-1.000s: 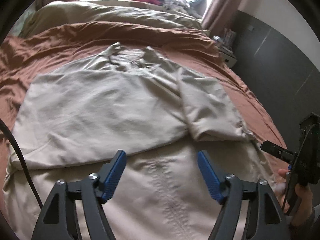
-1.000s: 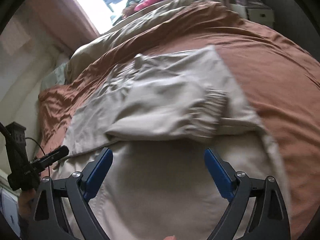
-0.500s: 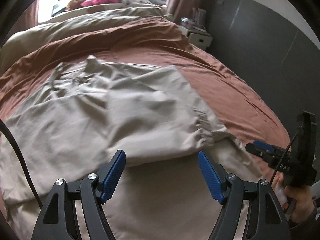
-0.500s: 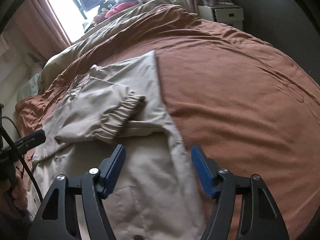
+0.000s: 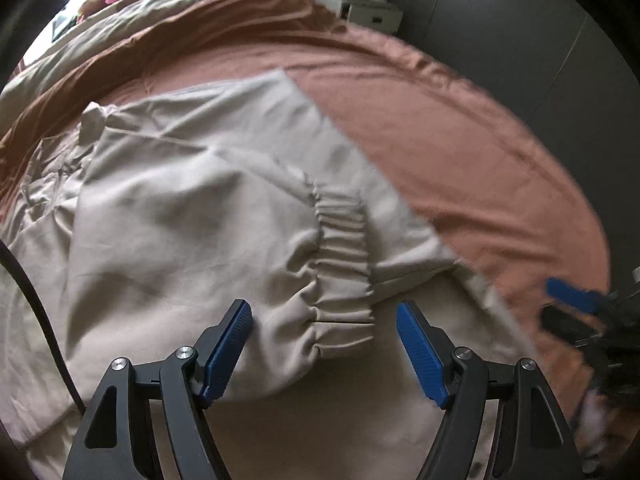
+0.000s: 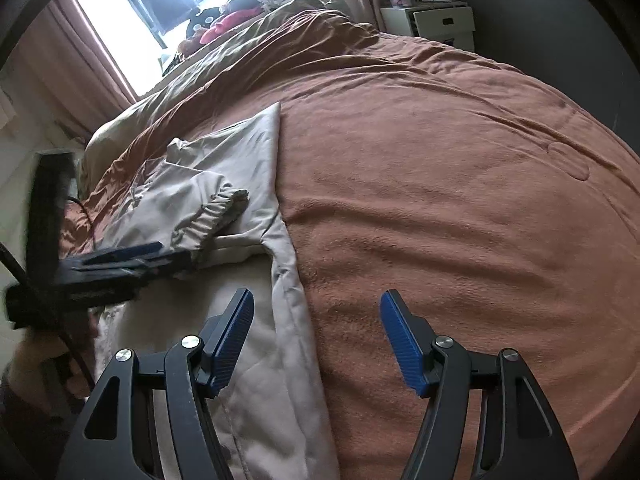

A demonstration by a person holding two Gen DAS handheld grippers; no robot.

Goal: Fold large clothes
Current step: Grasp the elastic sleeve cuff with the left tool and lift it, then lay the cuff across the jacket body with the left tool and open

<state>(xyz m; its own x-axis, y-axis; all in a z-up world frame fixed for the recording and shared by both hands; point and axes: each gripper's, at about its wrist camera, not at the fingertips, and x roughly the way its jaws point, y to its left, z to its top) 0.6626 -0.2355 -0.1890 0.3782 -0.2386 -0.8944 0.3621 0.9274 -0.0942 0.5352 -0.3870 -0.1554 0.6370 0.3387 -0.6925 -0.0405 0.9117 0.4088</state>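
A beige jacket (image 5: 180,208) lies spread on a rust-brown bedspread (image 5: 460,140), one sleeve folded across its body. My left gripper (image 5: 322,312) hovers open just over that sleeve's gathered elastic cuff (image 5: 342,248), and its pads touch nothing. In the right wrist view the jacket (image 6: 240,152) fills the left, with the cuff (image 6: 216,212) in its middle. My right gripper (image 6: 316,298) is open above the jacket's right edge, where cloth meets bedspread (image 6: 440,200). Each gripper shows in the other's view: the right one (image 5: 576,308) blurred, the left one (image 6: 120,260) beside the cuff.
A beige duvet (image 6: 132,120) and a pile of clothes (image 6: 228,20) lie at the bed's far end under a bright window. A white nightstand (image 6: 436,20) stands by the dark wall (image 5: 520,40). A black cable (image 5: 36,312) trails at the left.
My left gripper has swept right across the jacket and now sits over the sleeve cuff. My right gripper has slid to the jacket's right edge, and its jaws have narrowed.
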